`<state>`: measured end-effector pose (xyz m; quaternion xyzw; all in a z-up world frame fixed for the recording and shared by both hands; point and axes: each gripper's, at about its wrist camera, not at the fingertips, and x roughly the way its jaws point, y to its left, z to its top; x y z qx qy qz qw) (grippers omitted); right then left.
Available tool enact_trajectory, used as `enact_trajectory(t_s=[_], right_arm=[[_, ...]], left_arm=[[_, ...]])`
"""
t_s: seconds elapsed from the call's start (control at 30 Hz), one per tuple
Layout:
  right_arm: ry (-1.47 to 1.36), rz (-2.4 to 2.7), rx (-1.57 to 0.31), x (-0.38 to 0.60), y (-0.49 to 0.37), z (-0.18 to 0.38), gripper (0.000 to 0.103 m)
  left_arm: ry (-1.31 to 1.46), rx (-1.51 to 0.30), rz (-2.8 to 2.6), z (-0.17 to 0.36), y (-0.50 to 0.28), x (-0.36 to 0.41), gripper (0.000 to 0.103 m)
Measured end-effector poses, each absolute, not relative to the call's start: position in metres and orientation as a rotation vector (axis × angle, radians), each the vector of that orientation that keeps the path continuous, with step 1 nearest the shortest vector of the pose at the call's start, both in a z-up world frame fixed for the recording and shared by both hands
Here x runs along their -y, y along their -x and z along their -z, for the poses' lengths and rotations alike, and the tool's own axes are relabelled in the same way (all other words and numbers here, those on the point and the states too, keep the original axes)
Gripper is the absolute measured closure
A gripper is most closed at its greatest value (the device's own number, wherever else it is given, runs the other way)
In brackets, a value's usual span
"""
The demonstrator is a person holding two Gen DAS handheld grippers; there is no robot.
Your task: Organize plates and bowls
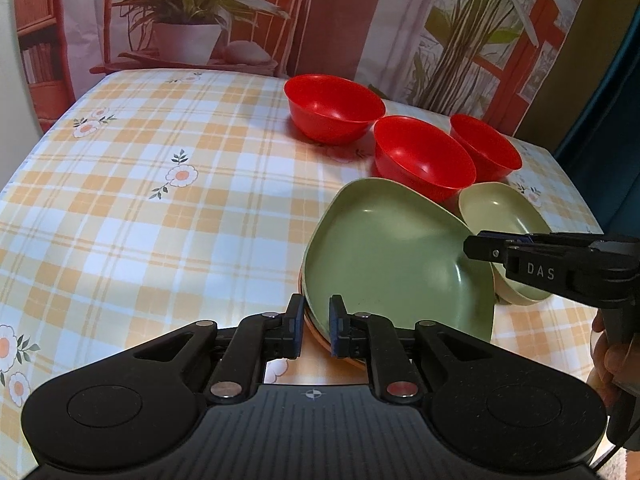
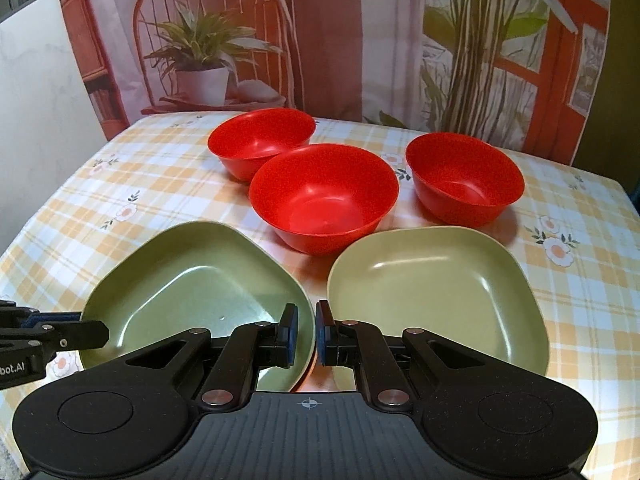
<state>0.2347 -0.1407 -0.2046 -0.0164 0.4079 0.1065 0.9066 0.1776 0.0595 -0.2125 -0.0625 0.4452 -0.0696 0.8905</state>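
A green plate (image 1: pixel 384 252) lies on top of an orange plate (image 1: pixel 320 338) near the table's front. My left gripper (image 1: pixel 316 328) has its jaws close around the near rim of this stack. My right gripper (image 2: pixel 307 334) has its jaws close around the green plate's (image 2: pixel 192 280) right rim; its fingers (image 1: pixel 486 246) show from the side in the left wrist view. A paler green plate (image 2: pixel 436 292) lies just right of the stack. Three red bowls (image 2: pixel 324 200) (image 2: pixel 260 140) (image 2: pixel 464 178) stand behind the plates.
The table carries a yellow checked cloth with flowers (image 1: pixel 140 200). A printed backdrop with plants and a chair (image 2: pixel 240 40) hangs behind the far edge. The table's right edge (image 1: pixel 576 188) lies near the bowls.
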Motion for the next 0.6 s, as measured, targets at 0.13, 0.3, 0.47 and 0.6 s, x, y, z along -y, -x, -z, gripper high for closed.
enact_trajectory(t_s=[0.13,0.3,0.47,0.6], right_arm=[[0.021,-0.221,-0.837,0.143,-0.234,0.203,0.093],[0.018,-0.208,-0.832,0.149,-0.232,0.202,0.093],[0.021,-0.201,-0.842,0.149,-0.231,0.207,0.092],[0.03,-0.199,-0.839,0.147,-0.23,0.207,0.092]], left_arm=[[0.135,-0.929,0.139,0.214,-0.178,-0.061,0.089],[0.141,-0.923,0.131,0.212,-0.178,-0.062,0.088],[0.15,-0.91,0.118,0.209,-0.177,-0.066,0.087],[0.169,-0.896,0.102,0.206,-0.178,-0.071,0.086]])
